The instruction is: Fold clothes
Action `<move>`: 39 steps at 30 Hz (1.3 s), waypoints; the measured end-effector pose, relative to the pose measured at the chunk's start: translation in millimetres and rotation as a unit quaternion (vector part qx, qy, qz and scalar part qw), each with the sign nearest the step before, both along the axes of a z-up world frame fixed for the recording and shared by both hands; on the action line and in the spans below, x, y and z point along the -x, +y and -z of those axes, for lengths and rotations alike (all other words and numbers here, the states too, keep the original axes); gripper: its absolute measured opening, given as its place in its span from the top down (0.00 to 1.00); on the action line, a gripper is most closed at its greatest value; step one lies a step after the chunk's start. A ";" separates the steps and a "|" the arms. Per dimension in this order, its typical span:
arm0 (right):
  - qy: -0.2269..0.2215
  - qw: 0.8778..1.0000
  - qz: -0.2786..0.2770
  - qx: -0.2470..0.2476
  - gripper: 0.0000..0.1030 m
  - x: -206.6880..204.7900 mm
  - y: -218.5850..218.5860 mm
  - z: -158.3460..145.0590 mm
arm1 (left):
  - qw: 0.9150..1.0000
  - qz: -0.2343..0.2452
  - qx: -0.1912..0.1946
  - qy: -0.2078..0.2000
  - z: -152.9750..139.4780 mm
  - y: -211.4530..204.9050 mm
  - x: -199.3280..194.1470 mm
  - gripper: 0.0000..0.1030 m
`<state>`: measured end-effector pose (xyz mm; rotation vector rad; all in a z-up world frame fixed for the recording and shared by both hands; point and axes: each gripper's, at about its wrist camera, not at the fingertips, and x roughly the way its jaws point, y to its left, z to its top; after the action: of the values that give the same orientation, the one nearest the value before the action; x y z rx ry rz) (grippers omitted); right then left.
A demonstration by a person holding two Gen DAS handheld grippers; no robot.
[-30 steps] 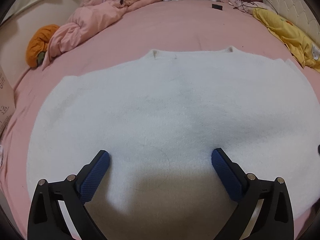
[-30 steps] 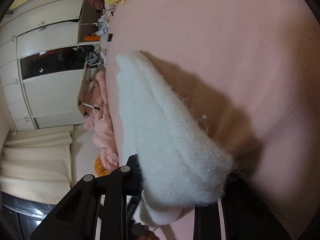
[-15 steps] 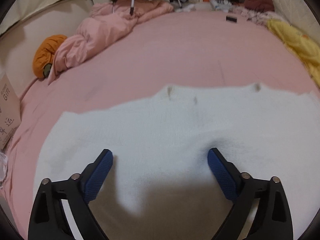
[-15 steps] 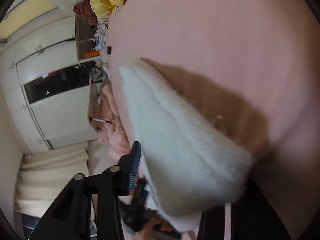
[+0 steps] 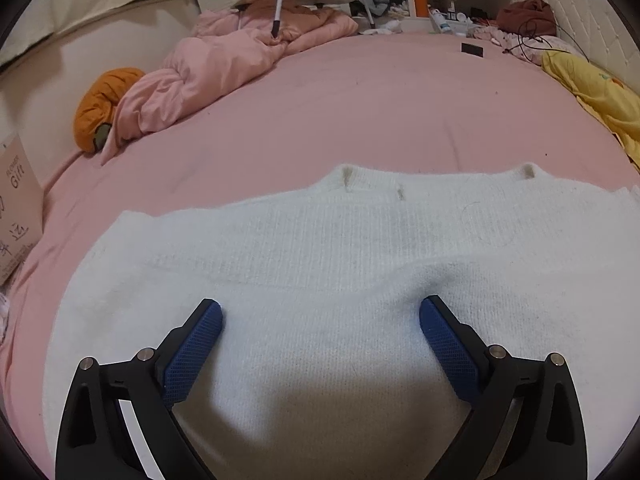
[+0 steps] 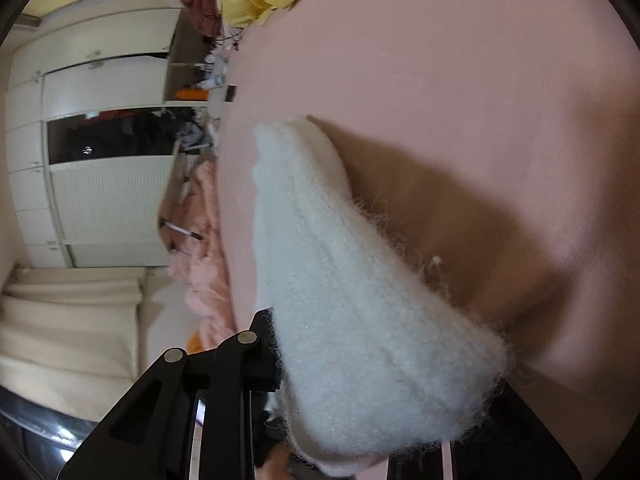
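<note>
Below the left gripper [image 5: 320,316] a white knitted sweater [image 5: 340,248] lies spread flat on the pink bed sheet [image 5: 360,112], neckline at the far edge. Its blue pads [image 5: 192,352] stand wide apart just over the near part of the knit, clasping nothing. Over on the right, the right gripper [image 6: 384,392] has a thick fuzzy fold of that sweater [image 6: 352,312] bunched between its jaws — they are closing on it — lifted clear of the sheet [image 6: 460,80], its shadow cast beyond.
</note>
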<state>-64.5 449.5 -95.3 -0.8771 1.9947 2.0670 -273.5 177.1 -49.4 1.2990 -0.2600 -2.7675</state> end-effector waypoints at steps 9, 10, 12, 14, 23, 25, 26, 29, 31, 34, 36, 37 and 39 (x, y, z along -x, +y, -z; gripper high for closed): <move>-0.030 0.997 -0.043 -0.061 0.73 7.4 0.3 -20.2 | 0.992 -0.053 -0.078 0.088 -46.5 -113.9 -90.8 0.09; -0.038 0.997 -0.040 -0.048 0.73 6.4 2.9 -13.6 | 0.991 -0.063 -0.055 0.103 -43.7 -126.1 -102.2 0.09; -0.036 0.998 -0.032 -0.034 0.73 0.3 1.5 -5.8 | 0.996 -0.064 -0.042 0.034 -12.7 -150.4 -95.8 0.07; -0.040 0.996 -0.038 -0.064 0.73 -0.8 -3.5 -10.6 | 0.986 -0.063 -0.153 -0.016 5.7 -181.8 -81.6 0.03; -0.056 0.989 -0.045 -0.132 0.73 14.3 -16.5 -50.8 | 0.985 0.047 -0.130 0.098 -43.0 -161.2 -130.1 0.11; -0.065 0.991 -0.031 -0.110 0.73 10.9 -14.6 -46.5 | 0.982 0.082 -0.117 0.127 -41.0 -156.6 -145.6 0.11; -0.065 0.992 -0.025 -0.102 0.73 8.8 -14.0 -46.1 | 0.983 0.098 -0.106 0.114 -33.6 -151.4 -145.7 0.10; -0.064 0.988 -0.034 -0.133 0.73 5.5 -19.2 -57.5 | 0.993 0.085 -0.077 0.040 -8.6 -147.7 -119.8 0.04; -0.071 0.986 -0.040 -0.143 0.73 6.2 -20.9 -60.0 | 0.994 0.077 -0.080 0.021 -7.1 -149.5 -110.8 0.01; -0.067 0.987 -0.036 -0.140 0.73 4.4 -20.7 -64.7 | 0.993 0.073 -0.045 0.080 -30.4 -142.9 -131.2 0.16; -0.065 0.986 -0.039 -0.147 0.73 4.9 -23.2 -68.5 | 0.988 0.083 -0.027 0.129 -47.4 -134.3 -147.9 0.16; -0.065 0.986 -0.041 -0.149 0.73 5.0 -24.0 -68.8 | 0.985 0.094 -0.016 0.146 -53.1 -128.5 -153.2 0.16; -0.066 0.986 -0.038 -0.145 0.73 3.3 -22.8 -67.3 | 0.982 0.123 0.014 0.145 -50.2 -115.0 -152.9 0.15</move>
<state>-67.8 426.7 -28.0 -1.0123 1.5662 2.2004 -120.6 62.1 0.8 0.8916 -0.4651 -3.0948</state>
